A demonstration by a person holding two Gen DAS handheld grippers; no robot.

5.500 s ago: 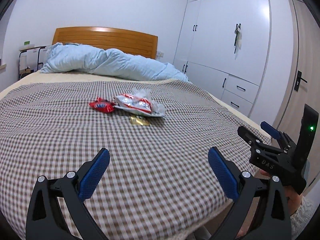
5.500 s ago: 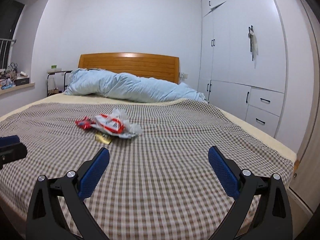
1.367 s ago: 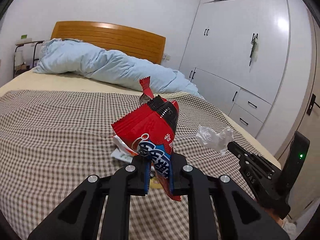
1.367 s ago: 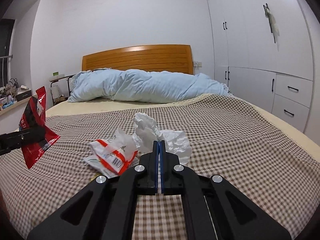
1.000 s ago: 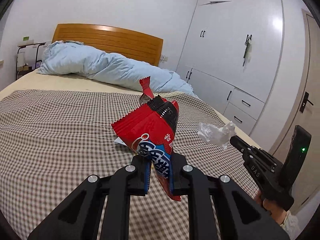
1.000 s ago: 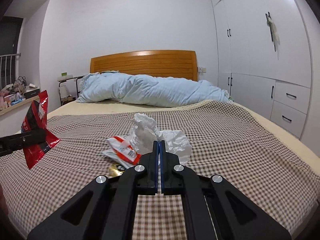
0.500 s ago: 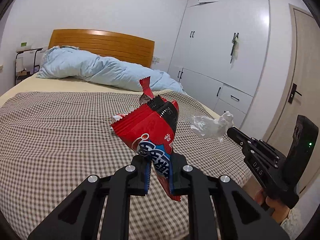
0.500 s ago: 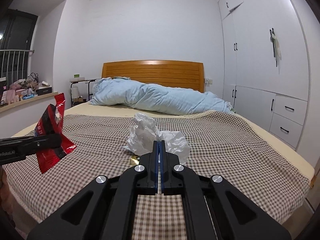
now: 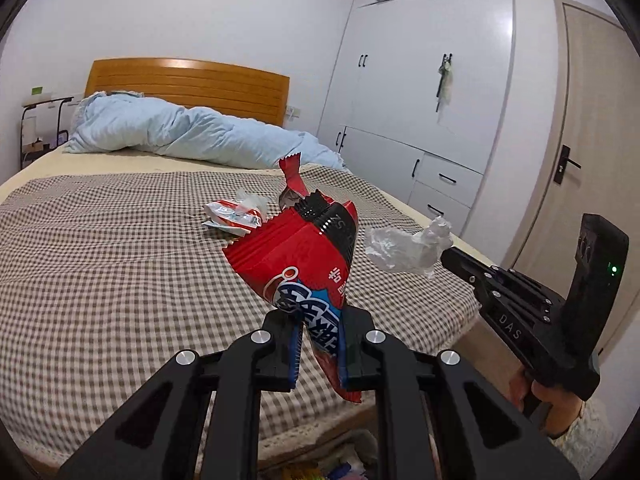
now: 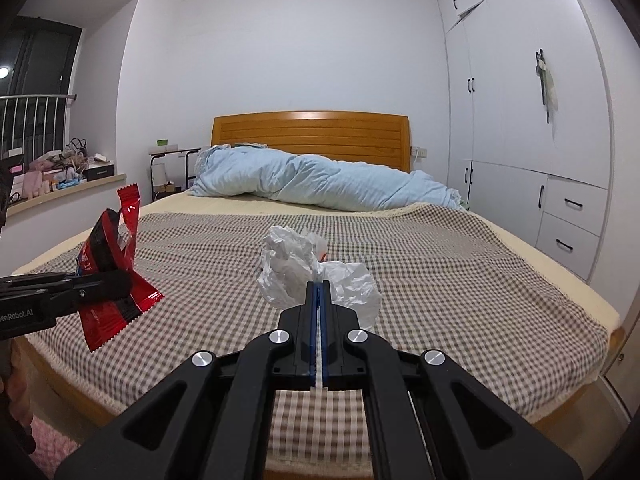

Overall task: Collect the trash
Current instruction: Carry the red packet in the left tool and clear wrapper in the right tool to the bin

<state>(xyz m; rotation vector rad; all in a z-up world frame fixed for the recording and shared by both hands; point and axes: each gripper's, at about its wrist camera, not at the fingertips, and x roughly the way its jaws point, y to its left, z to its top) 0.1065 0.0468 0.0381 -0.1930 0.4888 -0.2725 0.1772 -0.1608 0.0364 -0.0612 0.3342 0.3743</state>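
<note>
A: While both tools hang over the foot of the bed (image 10: 460, 264), what's the left tool (image 9: 318, 354) doing?

B: Pinching the red snack wrapper (image 9: 304, 264) by its lower end. Wrapper stands up out of the jaws, torn strip sticking up at 12 o'clock. In the right wrist view it shows at 9 o'clock, held clear of the checked blanket (image 9: 100, 272).

A: Right tool (image 10: 319, 334)?

B: Jaws pressed together on a crumpled white plastic bag (image 10: 316, 276). Bag bunches out past the tips, lifted off the bed. From the left wrist view it's at 3 o'clock of the wrapper, well apart from it, hanging off the tip of the right tool (image 9: 448, 258).

A: Anything left on the bed?

B: Red and white wrapper (image 9: 234, 218) lying on the checked blanket, around 11 o'clock of the held red one in the left view. Right view hides most of it behind the white bag; only a bit of orange-red peeks out.

A: Other stuff?

B: Light blue duvet (image 10: 320, 184) rumpled along the wooden headboard (image 10: 312, 130) at 12 o'clock. White wardrobe (image 10: 532, 100) at 3 o'clock. Door (image 9: 580, 160) at the right edge of the left view. Person's hand (image 9: 560, 412) under the right tool's handle, 4 o'clock.
</note>
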